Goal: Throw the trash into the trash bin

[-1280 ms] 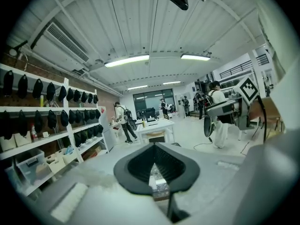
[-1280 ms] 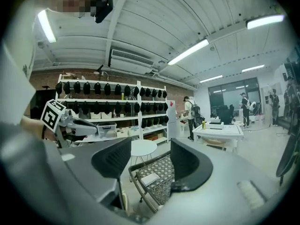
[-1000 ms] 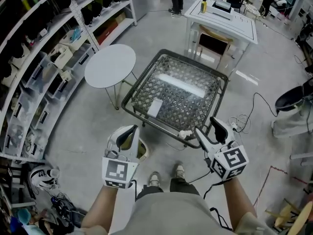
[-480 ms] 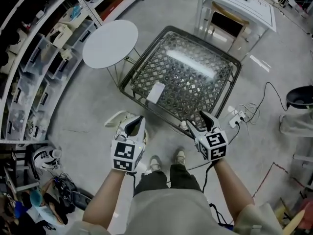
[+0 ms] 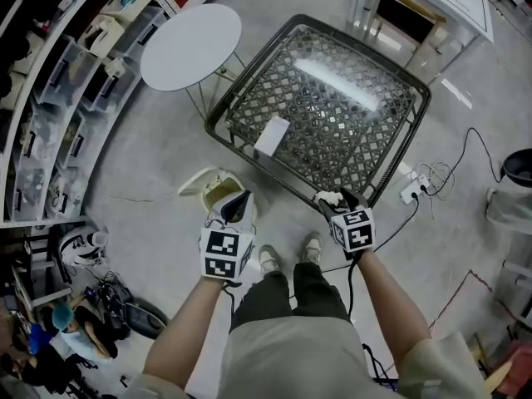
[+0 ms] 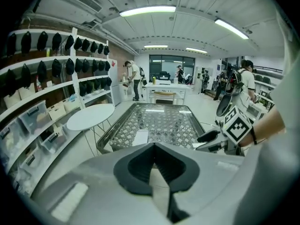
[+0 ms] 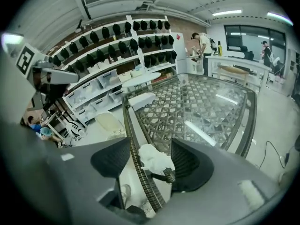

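White crumpled tissue (image 7: 152, 158) | at table rim (image 7: 132, 146) | between right tool (image 7: 152, 165) jaws, ungripped

Head view now: steep down, above left gripper (image 5: 239, 199), right gripper (image 5: 342, 199). Gripper views: low, close, along own jaws. All share glass table (image 5: 324, 106) ahead of jaws; likely same shelves (image 5: 75, 73).

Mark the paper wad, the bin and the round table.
paper wad (image 7: 152, 157): right gripper view, its crumpled middle.
bin (image 5: 199, 182): head view, its open lid.
round table (image 5: 190, 46): head view, middle of its top.
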`<act>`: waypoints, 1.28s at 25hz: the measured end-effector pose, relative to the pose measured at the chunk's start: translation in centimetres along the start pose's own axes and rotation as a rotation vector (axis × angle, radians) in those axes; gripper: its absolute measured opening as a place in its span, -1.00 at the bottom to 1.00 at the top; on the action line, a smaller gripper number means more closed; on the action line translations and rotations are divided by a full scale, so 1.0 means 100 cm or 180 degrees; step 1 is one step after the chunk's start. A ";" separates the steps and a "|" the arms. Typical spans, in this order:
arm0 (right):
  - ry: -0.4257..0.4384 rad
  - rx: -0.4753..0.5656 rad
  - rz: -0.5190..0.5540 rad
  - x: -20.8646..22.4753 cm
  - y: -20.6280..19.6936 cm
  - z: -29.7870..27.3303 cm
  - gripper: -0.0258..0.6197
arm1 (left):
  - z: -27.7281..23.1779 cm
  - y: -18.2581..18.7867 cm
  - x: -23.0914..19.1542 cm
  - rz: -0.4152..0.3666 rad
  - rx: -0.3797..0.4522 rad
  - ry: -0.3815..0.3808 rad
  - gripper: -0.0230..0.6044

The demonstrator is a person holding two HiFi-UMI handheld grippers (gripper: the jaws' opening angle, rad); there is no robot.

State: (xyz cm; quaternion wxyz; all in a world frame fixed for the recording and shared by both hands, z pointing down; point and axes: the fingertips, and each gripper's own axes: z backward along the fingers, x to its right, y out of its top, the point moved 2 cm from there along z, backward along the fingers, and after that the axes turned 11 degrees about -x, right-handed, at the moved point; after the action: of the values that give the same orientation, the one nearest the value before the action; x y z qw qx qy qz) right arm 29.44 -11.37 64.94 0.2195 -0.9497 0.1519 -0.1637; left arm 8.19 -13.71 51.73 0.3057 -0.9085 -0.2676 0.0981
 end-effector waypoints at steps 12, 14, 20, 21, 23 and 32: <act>-0.0187 -0.0452 0.0105 0.018 -0.039 -0.052 -0.24 | -0.034 -0.053 0.008 0.0285 -0.0262 -0.0061 -0.92; -0.0200 -0.0491 0.0119 0.019 -0.040 -0.052 -0.36 | -0.034 -0.057 0.004 0.0342 -0.0246 -0.0048 -0.92; -0.0276 -0.0511 0.0088 0.021 -0.037 -0.046 -0.58 | -0.026 -0.057 -0.003 0.0405 -0.0199 -0.0032 -0.92; -0.0287 -0.0497 0.0076 0.021 -0.035 -0.043 -0.62 | -0.023 -0.056 -0.004 0.0415 -0.0185 -0.0025 -0.92; -0.0304 -0.0444 0.0054 0.020 -0.029 -0.033 -0.65 | -0.016 -0.053 -0.008 0.0425 -0.0150 0.0001 -0.92; -0.0258 -0.0003 -0.0005 -0.003 0.033 0.041 -0.66 | 0.036 -0.031 -0.040 0.0435 0.0118 0.0199 -0.92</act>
State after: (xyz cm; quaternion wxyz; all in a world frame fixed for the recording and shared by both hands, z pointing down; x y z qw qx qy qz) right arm 30.01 -12.64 59.84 0.2250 -0.9558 0.1422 -0.1251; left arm 2.27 -12.01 50.76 0.3233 -0.9214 -0.1934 0.0952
